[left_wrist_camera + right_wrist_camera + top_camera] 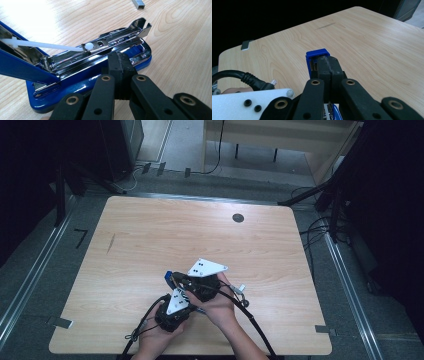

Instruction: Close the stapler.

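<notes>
Blue stapler [82, 82] — lid open

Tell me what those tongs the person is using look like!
Each of the left tongs and right tongs has two black jaws on flat black link bars joined by brass-ringed rivets. On top of each sits a white three-cornered plate dotted with small dark holes. Thick black cables trail back toward the person, whose forearms show no sleeves.
</notes>
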Tool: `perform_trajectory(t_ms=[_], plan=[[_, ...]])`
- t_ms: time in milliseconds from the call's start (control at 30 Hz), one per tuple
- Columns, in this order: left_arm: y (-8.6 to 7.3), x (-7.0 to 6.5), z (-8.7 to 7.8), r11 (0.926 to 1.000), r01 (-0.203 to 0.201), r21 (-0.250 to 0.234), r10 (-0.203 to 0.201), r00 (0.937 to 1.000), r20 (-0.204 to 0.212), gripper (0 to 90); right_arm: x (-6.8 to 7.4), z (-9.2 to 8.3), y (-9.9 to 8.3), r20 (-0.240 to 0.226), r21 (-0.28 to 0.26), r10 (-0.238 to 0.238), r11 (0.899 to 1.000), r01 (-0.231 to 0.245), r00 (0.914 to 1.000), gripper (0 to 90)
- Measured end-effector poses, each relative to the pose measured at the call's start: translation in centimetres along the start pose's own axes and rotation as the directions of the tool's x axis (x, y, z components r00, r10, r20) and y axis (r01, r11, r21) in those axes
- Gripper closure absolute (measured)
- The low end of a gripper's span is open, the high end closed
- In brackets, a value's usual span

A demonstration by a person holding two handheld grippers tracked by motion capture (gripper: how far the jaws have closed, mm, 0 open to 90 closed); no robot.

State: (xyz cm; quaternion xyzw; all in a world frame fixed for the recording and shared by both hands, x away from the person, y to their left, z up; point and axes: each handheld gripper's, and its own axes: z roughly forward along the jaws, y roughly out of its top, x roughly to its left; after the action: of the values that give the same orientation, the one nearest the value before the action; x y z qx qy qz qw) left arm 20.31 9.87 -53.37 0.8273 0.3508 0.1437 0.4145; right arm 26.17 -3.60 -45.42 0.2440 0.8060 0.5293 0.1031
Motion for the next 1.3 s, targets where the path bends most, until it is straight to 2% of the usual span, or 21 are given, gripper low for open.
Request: perform_trajectory(t_ms=[500,600,633,900,1300], plan=[[0.0,0.0,0.0,1.0,-0.003,0.0,0.003,1.0,-0.005,90.0,0.0,0.7,0.2,-0.015,0.01,-0.025,1.0,0.026,0.9996,90.0],[0.0,0.0,0.0,1.0,0.0,0.001,0.0,1.0,-0.001,90.0,0.1,1.4,0.0,0.008,0.053,-0.068,0.996,0.067,0.9977,90.0],[0.0,0.0,0.0,1.0,-0.003,0.003,0.003,1.0,0.0,90.0,0.2,1.5,-0.1,0.009,0.05,-0.071,0.996,0.071,0.9974,90.0],[0.0,0.0,0.0,1.0,-0.003,0.001,0.003,1.0,-0.001,90.0,-0.2,1.7,0.0,-0.016,0.059,-0.06,0.996,0.061,0.9981,90.0],[0.0,0.0,0.0,1.0,-0.003,-0.001,0.003,1.0,-0.006,90.0,-0.5,2.4,0.3,-0.046,0.082,-0.07,0.994,0.074,0.9965,90.0]])
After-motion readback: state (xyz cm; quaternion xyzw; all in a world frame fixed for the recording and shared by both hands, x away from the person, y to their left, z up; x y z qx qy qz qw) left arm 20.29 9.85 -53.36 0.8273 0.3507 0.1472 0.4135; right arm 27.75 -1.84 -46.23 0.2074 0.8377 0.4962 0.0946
